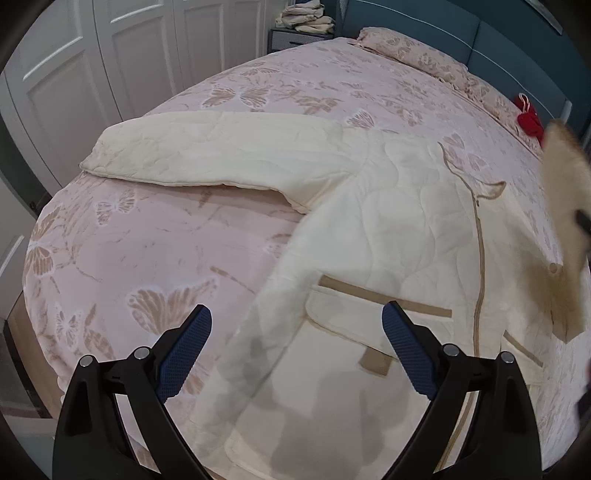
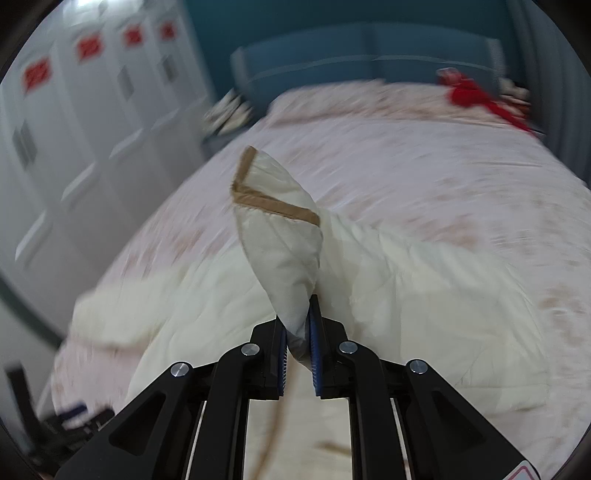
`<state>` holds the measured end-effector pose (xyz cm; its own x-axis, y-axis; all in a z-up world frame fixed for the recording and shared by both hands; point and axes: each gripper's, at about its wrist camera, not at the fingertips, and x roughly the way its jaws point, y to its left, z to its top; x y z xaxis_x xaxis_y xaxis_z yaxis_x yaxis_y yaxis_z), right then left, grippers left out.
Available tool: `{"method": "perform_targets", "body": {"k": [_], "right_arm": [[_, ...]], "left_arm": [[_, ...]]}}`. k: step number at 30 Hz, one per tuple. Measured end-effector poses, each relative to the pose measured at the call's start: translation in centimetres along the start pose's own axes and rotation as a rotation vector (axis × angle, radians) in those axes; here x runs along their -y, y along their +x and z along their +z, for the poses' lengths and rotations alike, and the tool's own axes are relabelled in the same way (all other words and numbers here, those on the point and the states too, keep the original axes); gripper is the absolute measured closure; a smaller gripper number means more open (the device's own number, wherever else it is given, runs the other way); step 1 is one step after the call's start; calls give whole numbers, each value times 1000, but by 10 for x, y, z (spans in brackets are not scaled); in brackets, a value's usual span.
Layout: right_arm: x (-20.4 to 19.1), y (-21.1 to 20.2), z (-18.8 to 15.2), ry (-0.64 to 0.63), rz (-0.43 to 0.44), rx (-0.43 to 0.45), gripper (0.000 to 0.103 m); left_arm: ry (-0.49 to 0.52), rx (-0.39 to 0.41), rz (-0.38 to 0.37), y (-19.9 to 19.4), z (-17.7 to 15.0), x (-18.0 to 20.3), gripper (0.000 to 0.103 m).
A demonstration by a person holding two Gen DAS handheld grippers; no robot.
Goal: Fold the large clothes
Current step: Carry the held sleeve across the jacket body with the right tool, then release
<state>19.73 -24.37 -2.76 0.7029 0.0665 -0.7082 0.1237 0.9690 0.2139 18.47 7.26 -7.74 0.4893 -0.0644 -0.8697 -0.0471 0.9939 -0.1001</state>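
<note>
A cream quilted coat (image 1: 388, 206) with tan trim lies spread on the pink butterfly bedspread (image 1: 147, 240), one sleeve (image 1: 207, 147) stretched out to the left. My left gripper (image 1: 295, 321) is open and empty, hovering above the coat's lower left edge and pocket (image 1: 369, 325). My right gripper (image 2: 298, 325) is shut on a tan-trimmed cuff of the coat (image 2: 280, 236) and holds it lifted above the coat body (image 2: 369, 295). That lifted cuff shows blurred at the right edge of the left wrist view (image 1: 565, 192).
A pillow (image 1: 424, 55) lies along the teal headboard (image 1: 424, 18). A red item (image 1: 528, 118) sits by the pillow. Folded linens (image 1: 306, 18) rest on a nightstand. White wardrobe doors (image 1: 110, 55) stand left of the bed.
</note>
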Motion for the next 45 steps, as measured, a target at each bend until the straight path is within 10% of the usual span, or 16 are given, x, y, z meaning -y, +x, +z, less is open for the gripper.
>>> {"method": "perform_targets", "body": {"k": [5,10,21,29,32,36,45], "right_arm": [[-72,74,-59,-107,56,-192,70],[-80,50,-106,-66,66,-205,43],[92,-61,-132,329,-184,-65,28],[188,-41,-129,665,-109,-32,28],[209,-28,-131,795,-45,-1,35],[221,-11,-123,894,39,-6,82],[142,-64,-56,465,63,230,91]], "left_arm": [[-3,-7,-51,5,9,-8,11],[-1,-15,-133,14,14,6,8],[-54,-129,-298,65,8,87,5],[-171,-204,-308,93,5,99,7],[-174,-213,-364,92,16,98,35],[-124,-163,-402,75,40,96,80],[47,104,-392,20,89,91,89]]}}
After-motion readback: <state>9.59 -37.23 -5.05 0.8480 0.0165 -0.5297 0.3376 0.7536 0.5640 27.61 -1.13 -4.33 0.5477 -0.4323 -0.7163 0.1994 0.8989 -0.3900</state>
